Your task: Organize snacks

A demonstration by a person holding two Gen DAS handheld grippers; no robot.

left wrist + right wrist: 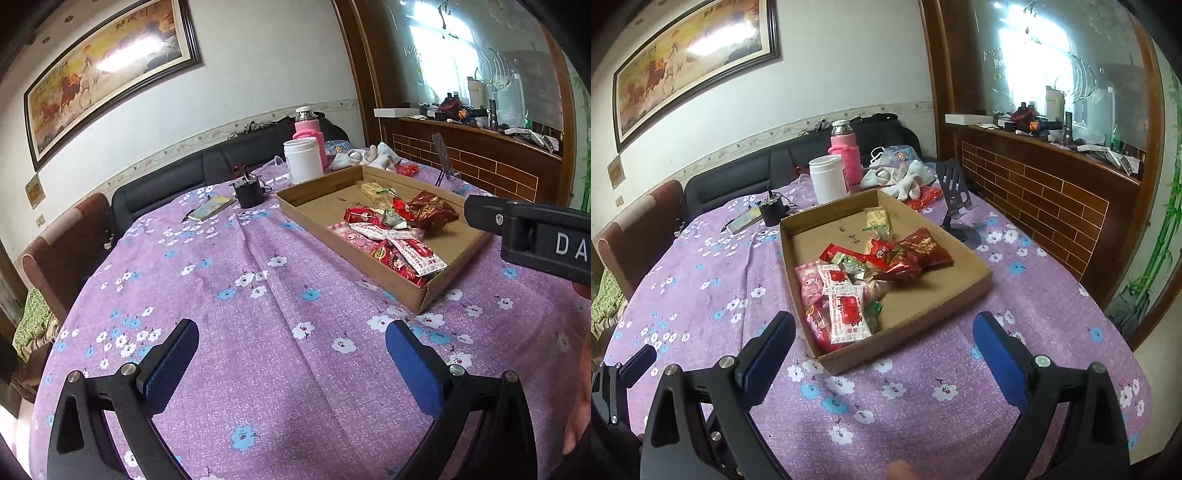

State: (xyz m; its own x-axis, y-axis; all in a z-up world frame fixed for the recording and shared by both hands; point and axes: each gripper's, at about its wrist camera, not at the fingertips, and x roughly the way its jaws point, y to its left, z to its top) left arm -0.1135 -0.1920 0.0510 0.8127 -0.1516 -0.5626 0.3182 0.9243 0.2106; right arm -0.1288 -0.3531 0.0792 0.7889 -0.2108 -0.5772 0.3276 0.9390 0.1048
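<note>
Left wrist view: the left gripper [291,354] hangs over the desk [207,280], which wears a purple flowered cloth. Its blue-padded jaws stand wide apart with only cloth between them. Ahead and to the right lies a shallow cardboard tray [402,286] holding the snacks [391,236], a loose heap of mostly red and pink packets gathered toward the tray's near end, with a pale packet [371,189] lying apart near the far end. Past the tray stand a white jar [303,159] and, just behind it, a pink flask [309,127]. A small black pot [248,192] and a notebook [212,208] with a pen lie to the tray's left. Part of the right gripper [532,236] juts in from the right edge, over the tray's right side.

Right wrist view: the right gripper [884,345] is wide open and holds nothing; the tray's near corner [831,363] sits between its jaws, untouched by the pads. The snacks [864,273] fill the tray's near and middle parts. A dark phone stand [955,195] is just beside the tray's far right side, with white cloths [905,177] behind. One finger of the left gripper [639,360] shows at the lower left.
</note>
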